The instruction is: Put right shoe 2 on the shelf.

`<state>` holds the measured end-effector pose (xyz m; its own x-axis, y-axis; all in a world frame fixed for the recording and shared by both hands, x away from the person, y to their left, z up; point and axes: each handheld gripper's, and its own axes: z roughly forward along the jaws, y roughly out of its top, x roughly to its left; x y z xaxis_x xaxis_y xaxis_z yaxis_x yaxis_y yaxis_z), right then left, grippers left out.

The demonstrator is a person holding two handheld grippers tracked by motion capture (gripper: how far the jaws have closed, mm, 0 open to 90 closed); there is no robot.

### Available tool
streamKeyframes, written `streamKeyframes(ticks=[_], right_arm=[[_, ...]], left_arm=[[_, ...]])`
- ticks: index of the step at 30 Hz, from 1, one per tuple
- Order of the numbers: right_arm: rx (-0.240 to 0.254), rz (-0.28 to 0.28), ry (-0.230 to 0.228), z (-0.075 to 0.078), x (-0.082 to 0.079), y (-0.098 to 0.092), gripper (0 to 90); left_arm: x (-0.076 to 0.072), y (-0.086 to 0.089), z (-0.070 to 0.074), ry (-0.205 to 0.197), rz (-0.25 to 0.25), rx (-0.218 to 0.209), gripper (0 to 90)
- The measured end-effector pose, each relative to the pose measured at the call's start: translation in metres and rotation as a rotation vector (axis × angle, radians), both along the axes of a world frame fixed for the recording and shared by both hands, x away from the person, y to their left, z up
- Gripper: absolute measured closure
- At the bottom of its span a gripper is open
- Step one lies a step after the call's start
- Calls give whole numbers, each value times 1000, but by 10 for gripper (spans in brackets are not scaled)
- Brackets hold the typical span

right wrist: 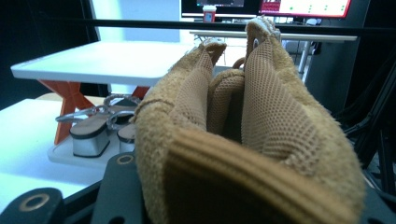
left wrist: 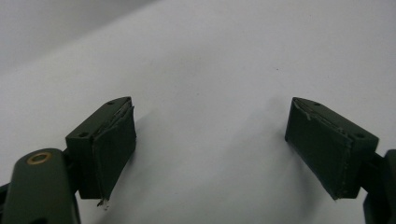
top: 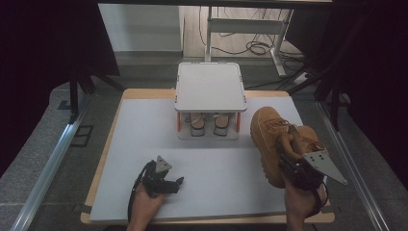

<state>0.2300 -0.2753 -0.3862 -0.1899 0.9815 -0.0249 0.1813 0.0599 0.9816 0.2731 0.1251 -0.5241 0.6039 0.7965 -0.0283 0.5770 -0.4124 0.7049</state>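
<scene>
My right gripper (top: 292, 166) has its fingers clamped on the heel collar of a tan suede boot (top: 274, 139); in the right gripper view the boot (right wrist: 243, 135) sits between my fingers, its mesh lining and tongue facing me. In the high view the boot is at the right side of the white surface (top: 144, 144), toe pointing away from me; whether the sole touches the surface I cannot tell.

My left gripper (top: 166, 182) lies low on the near left of the surface, fingers (left wrist: 112, 140) spread wide with nothing but bare white surface between them.

Surroundings: a small two-level shoe rack (top: 209, 86) stands at the far middle of the surface, white top tray on orange legs (right wrist: 63, 100). A pair of strappy sandals (top: 207, 124) with pale block heels occupies the lower shelf, side by side. The rack is just left of and beyond the boot's toe, near but apart. The top tray carries nothing. Monitors (right wrist: 303, 7) glow in the background.
</scene>
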Motion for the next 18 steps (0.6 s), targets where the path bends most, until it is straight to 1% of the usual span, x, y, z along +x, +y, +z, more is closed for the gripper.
streamKeyframes(ticks=[9,18], right_arm=[[-4,-22,-36,17,4,-3,512],[7,-23,-57,32,11,-6,512]], left_arm=[[0,0,0,1,-1,0,162],[0,0,0,2,-2,0,162]])
